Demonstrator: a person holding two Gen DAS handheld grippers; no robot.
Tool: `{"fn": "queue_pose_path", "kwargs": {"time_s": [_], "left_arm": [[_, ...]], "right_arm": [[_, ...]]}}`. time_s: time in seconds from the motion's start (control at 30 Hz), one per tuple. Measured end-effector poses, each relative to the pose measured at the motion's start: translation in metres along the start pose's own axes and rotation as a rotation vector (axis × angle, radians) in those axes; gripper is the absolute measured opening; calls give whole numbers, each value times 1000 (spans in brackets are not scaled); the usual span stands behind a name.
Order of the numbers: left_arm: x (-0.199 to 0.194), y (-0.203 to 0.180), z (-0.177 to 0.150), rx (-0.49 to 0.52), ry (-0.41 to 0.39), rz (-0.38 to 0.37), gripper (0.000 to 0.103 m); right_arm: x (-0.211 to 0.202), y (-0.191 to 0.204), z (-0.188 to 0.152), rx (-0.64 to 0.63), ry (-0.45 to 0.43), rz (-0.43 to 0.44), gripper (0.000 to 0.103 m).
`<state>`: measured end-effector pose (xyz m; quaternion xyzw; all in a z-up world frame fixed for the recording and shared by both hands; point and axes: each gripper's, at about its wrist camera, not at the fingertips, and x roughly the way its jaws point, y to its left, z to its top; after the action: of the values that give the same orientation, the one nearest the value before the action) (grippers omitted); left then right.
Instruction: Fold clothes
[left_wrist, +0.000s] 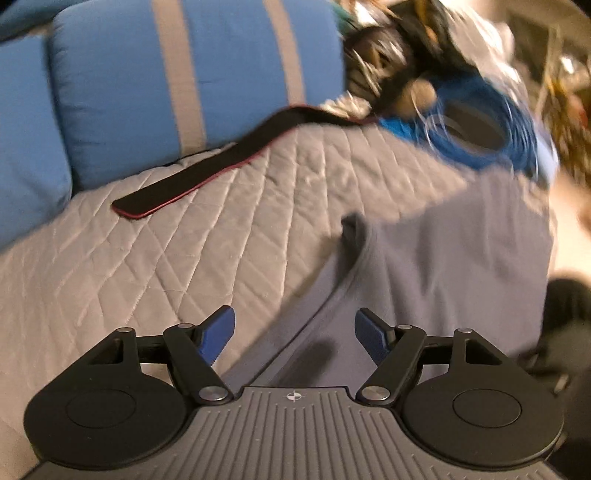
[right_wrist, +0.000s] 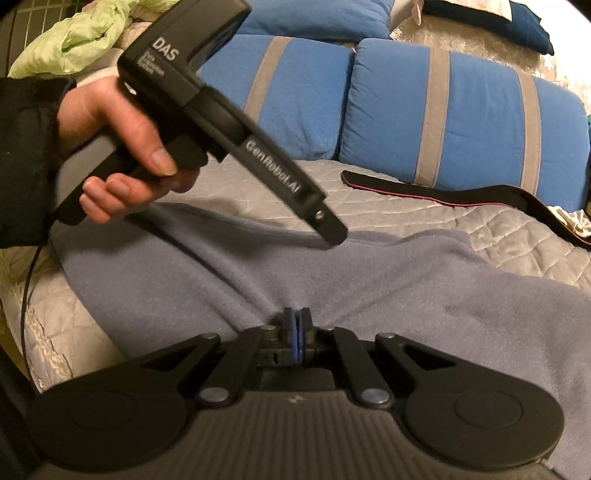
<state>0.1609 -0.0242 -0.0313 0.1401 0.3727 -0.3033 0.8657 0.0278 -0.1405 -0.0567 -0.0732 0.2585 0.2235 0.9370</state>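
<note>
Across the lower half of the right wrist view a grey-blue fleece garment (right_wrist: 369, 280) lies spread on a quilted grey bedspread (right_wrist: 424, 221). At bottom centre the right gripper (right_wrist: 297, 332) has its blue pads pressed together, pinching a fold of the fleece. At upper left a hand (right_wrist: 122, 147) holds the left gripper (left_wrist: 294, 332), its fingers standing apart over the garment's edge, gripping nothing. Blue cushions (right_wrist: 443, 110) and a black strap (right_wrist: 461, 195) sit behind.

Garment (right_wrist: 369, 280) on quilt (right_wrist: 480, 236) — strap (right_wrist: 461, 192) behind (before cushions (right_wrist: 461, 110)).
</note>
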Motion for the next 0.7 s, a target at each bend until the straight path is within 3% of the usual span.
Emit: {"fn": "queue_pose_path", "kwargs": {"time_s": [0.07, 0.17, 0.4, 0.53, 0.7], "left_arm": [[2, 4, -4, -8, 16, -39, 49], [1, 8, -6, -19, 18, -83, 40], [11, 10, -3, -24, 66, -112, 37], [16, 17, -3, -81, 89, -147, 10], [8, 23, 1, -122, 62, -146, 6]], "right_arm": [[0, -1, 0, 4, 0, 4, 2], [-1, -2, 0, 10, 1, 7, 2], [-1, -2, 0, 15, -3, 11, 2], [-1, -3, 0, 17, -10, 14, 2], [2, -4, 2, 23, -23, 13, 2]]}}
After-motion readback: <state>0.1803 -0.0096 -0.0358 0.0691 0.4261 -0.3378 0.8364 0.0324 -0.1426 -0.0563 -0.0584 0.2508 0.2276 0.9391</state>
